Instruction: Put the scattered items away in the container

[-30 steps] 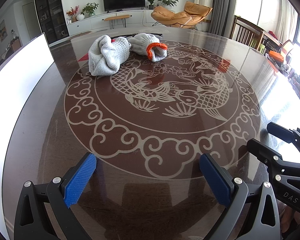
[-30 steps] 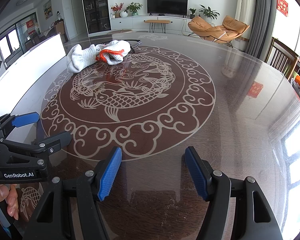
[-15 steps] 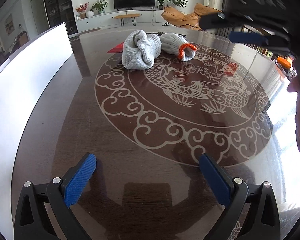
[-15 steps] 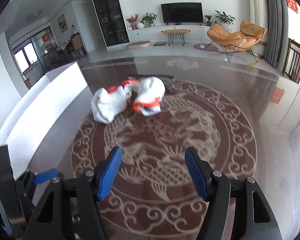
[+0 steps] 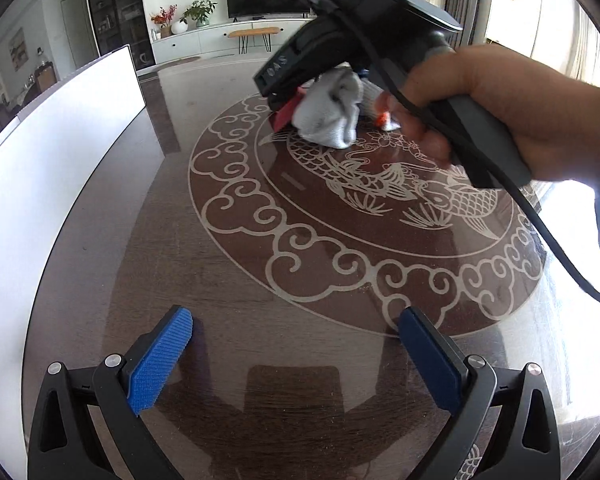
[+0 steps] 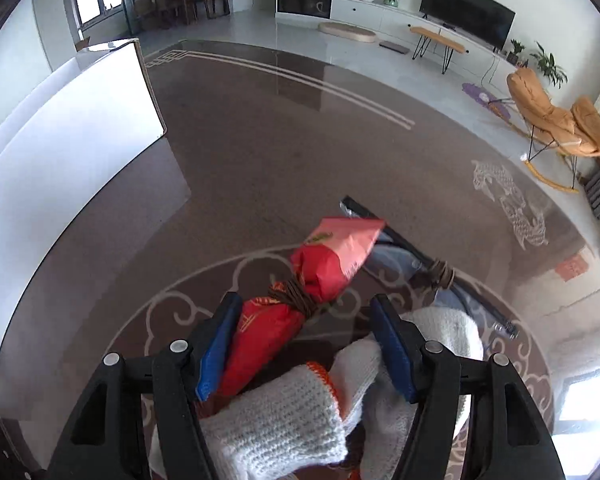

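In the left wrist view the white container [image 5: 56,152] stands along the left edge on the table [image 5: 236,264], its inside hidden; the left gripper [image 5: 296,356] at the bottom has its jaws wide apart and empty, while a hand [image 5: 512,120] at upper right points the right gripper's body down over the white gloves [image 5: 332,116]. In the right wrist view the right gripper [image 6: 304,344], low centre, has its jaws apart, straddling the red tied packet [image 6: 284,320] and a glove cuff [image 6: 276,416].

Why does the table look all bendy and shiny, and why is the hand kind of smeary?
Left wrist view: the fisheye lens curves the table, window glare whitens its right edge, and the hand is motion-blurred. Right wrist view: the glossy top mirrors the room, and the nearby glove looks soft.
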Demonstrator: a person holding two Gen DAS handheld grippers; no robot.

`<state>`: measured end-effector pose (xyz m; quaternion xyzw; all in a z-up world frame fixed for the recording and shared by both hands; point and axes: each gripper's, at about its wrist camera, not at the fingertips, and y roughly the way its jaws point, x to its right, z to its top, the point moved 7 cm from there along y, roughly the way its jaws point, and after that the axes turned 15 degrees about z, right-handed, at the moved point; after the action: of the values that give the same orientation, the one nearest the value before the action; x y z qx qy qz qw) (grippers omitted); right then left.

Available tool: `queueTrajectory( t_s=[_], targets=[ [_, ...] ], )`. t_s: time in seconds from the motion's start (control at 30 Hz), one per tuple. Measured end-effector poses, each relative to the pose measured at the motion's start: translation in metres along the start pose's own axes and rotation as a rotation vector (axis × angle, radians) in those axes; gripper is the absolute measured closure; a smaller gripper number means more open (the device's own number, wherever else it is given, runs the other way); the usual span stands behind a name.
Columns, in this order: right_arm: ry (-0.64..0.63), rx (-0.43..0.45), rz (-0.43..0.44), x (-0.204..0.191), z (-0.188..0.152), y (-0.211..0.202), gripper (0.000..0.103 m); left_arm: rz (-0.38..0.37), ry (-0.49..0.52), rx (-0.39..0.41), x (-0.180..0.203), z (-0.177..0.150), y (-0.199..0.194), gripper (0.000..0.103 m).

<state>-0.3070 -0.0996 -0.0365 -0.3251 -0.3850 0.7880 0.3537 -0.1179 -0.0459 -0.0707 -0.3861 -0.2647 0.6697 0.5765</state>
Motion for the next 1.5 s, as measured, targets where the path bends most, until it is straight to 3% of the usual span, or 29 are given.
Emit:
queueTrajectory(
  t_s=[0.2, 0.33, 0.4, 0.43, 0.53, 0.63, 0.7, 0.77, 0.8, 0.9, 1.1, 1.3, 1.43, 1.5],
  targets=[
    [-0.079, 0.0, 0.036, 0.001, -0.112, -0.074, 0.038, 0.003, -0.003, 0.0, 0.0, 0.002, 0.003, 0.0],
    [0.036, 0.322, 0.137, 0.007, -0.148, -0.178, 0.037, 0.002, -0.004, 0.001, -0.001, 0.001, 0.004, 0.0],
    [0.125, 0.373, 0.171, 0.013, -0.168, -0.205, 0.037, 0.002, -0.004, 0.003, -0.001, 0.001, 0.004, 0.0],
    [0.17, 0.356, 0.207, 0.015, -0.182, -0.208, 0.037, 0.002, -0.005, 0.003, -0.001, 0.001, 0.004, 0.0],
    [0.367, 0.338, 0.49, 0.022, -0.216, -0.205, 0.037, 0.003, -0.005, 0.004, -0.002, 0.0, 0.004, 0.0],
    [0.461, 0.349, 0.574, 0.03, -0.223, -0.185, 0.037, 0.003, -0.005, 0.004, -0.001, 0.0, 0.004, 0.0],
    [0.509, 0.386, 0.466, 0.054, -0.218, -0.177, 0.037, 0.003, -0.006, 0.005, -0.001, -0.001, 0.003, 0.0],
    [0.536, 0.474, 0.24, 0.083, -0.218, -0.19, 0.037, 0.003, -0.009, 0.007, -0.002, -0.003, 0.003, 0.0],
    [0.558, 0.49, 0.172, 0.092, -0.22, -0.197, 0.036, 0.003, -0.011, 0.008, -0.003, -0.004, 0.003, 0.0],
    [0.608, 0.468, 0.194, 0.088, -0.239, -0.21, 0.036, 0.005, -0.014, 0.008, -0.004, -0.004, 0.005, 0.0],
    [0.461, 0.327, -0.034, 0.066, -0.294, -0.235, 0.036, 0.008, -0.014, 0.008, -0.004, -0.005, 0.005, 0.0],
    [0.362, 0.211, -0.069, 0.03, -0.317, -0.218, 0.036, 0.008, -0.014, 0.008, -0.004, -0.005, 0.005, 0.0],
    [0.287, 0.155, -0.021, -0.004, -0.318, -0.191, 0.035, 0.008, -0.014, 0.008, -0.004, -0.005, 0.006, 0.0],
    [0.238, 0.137, -0.047, -0.017, -0.311, -0.18, 0.035, 0.008, -0.014, 0.008, -0.004, -0.005, 0.005, 0.0]
  ],
)
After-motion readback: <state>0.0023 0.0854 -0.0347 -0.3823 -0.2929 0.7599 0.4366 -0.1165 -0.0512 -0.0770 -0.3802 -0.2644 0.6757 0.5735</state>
